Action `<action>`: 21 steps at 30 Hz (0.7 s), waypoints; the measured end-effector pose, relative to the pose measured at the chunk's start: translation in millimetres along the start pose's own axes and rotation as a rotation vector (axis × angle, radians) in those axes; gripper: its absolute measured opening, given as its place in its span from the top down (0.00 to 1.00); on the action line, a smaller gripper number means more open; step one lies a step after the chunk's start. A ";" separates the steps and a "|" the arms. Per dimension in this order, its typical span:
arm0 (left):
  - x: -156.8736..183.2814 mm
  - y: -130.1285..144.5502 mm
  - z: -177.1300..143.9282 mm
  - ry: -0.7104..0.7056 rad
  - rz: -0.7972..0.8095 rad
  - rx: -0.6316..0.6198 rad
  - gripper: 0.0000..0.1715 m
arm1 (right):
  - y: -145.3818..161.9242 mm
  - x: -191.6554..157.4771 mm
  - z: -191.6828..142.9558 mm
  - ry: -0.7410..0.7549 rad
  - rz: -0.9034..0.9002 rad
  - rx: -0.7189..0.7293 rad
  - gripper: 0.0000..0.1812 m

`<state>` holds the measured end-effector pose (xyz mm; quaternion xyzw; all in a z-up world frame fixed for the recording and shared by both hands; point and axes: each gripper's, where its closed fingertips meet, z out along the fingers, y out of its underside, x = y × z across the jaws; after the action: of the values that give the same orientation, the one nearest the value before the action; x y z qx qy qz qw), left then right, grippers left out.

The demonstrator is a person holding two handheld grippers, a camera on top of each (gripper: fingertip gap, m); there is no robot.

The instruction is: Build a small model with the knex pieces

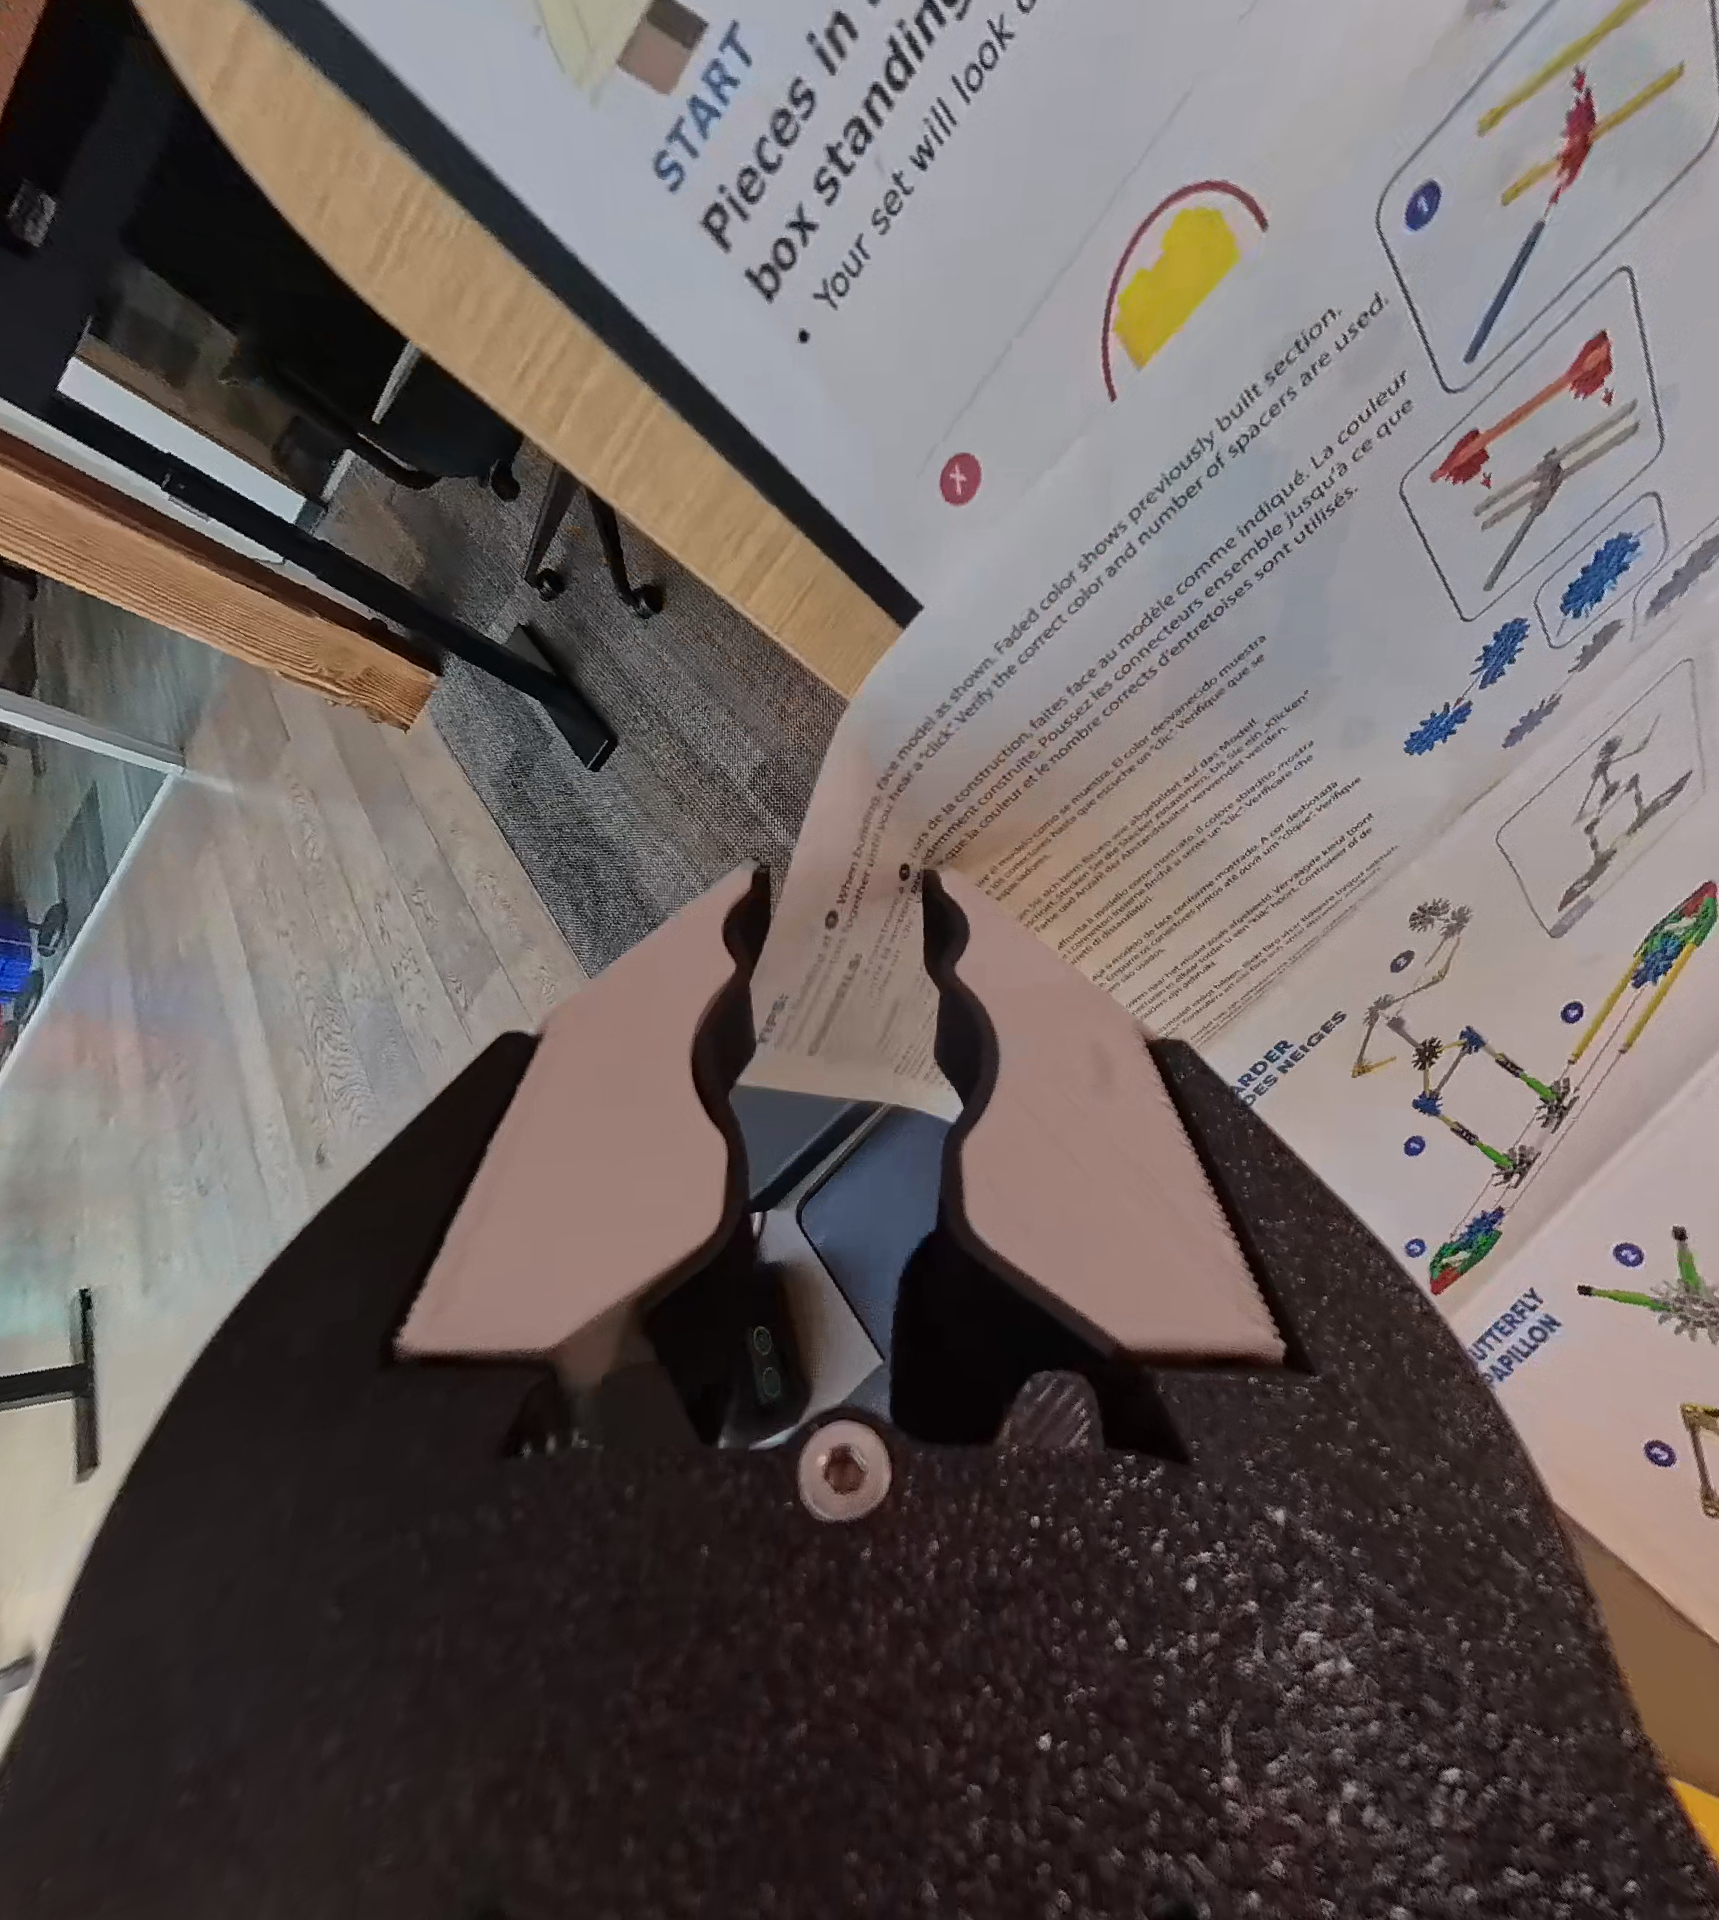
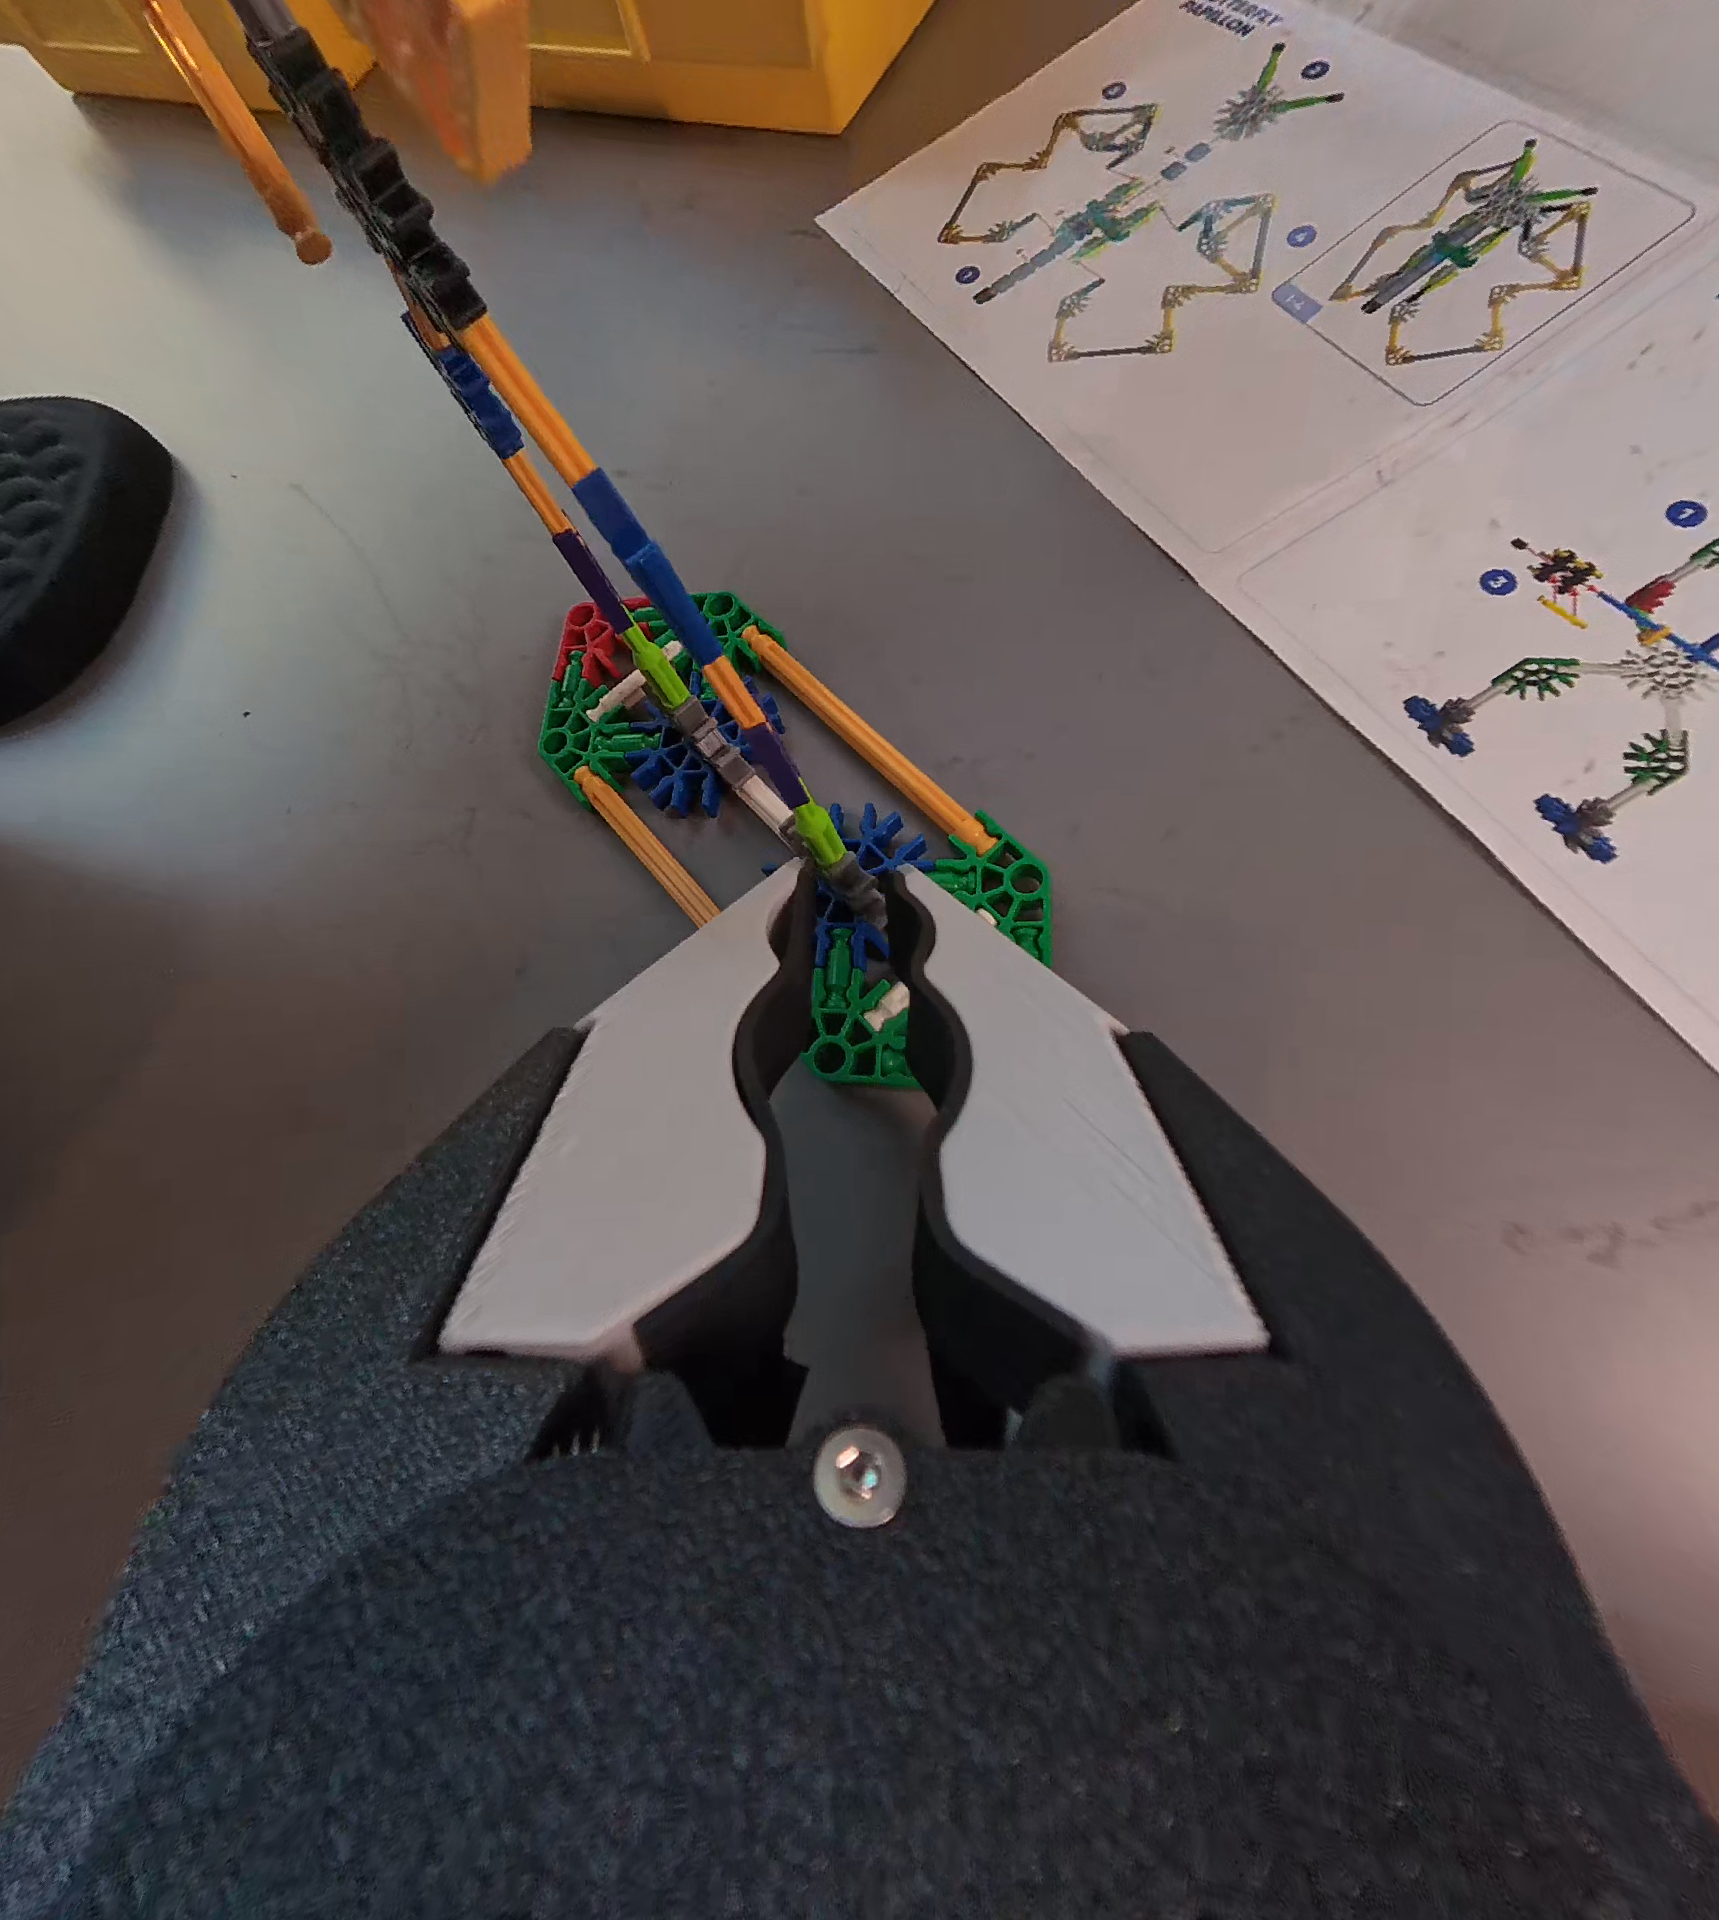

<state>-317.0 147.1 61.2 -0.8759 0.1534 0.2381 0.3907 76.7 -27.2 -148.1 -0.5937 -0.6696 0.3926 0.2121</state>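
The left tool (image 1: 839,883) has its two fingers a little apart, with the curled edge of a big paper sheet (image 1: 1198,623) lying between them. I cannot tell if the fingers press the sheet. The sheet has drawings of toy builds on it. Behind the sheet are a wooden desk (image 1: 481,301) and the floor (image 1: 263,883).

The right tool (image 2: 847,878) pinches the near end of a long toy rod (image 2: 689,717) made of small grey, green, blue and orange parts. The rod slants up and away from the tool. Under the rod, a flat toy frame (image 2: 1000,894) of green, blue and red parts lies on the grey desk (image 2: 315,935). Past the frame sits a yellow box (image 2: 730,73). A black pad (image 2: 3,551) lies left of the frame.
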 end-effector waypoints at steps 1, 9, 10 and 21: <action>-0.9 0.4 -5.9 -0.007 -0.035 0.022 0.81 | 0.9 0.3 0.1 0.001 0.003 -0.004 0.94; 38.3 -25.3 -125.8 -0.043 -0.315 0.427 0.78 | 5.0 2.6 1.0 0.001 0.035 -0.016 0.94; 68.0 -27.8 -145.3 0.039 -0.330 0.485 0.78 | 5.0 2.8 1.0 0.002 0.036 -0.015 0.94; 412.1 75.4 -195.6 0.852 -0.170 0.533 0.57 | 1.8 3.3 0.2 -0.018 0.079 0.001 0.92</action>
<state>52.8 -83.9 -92.4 -0.7745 0.2829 -0.2204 0.5212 77.1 -24.1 -150.2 -0.6159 -0.6476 0.4062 0.1905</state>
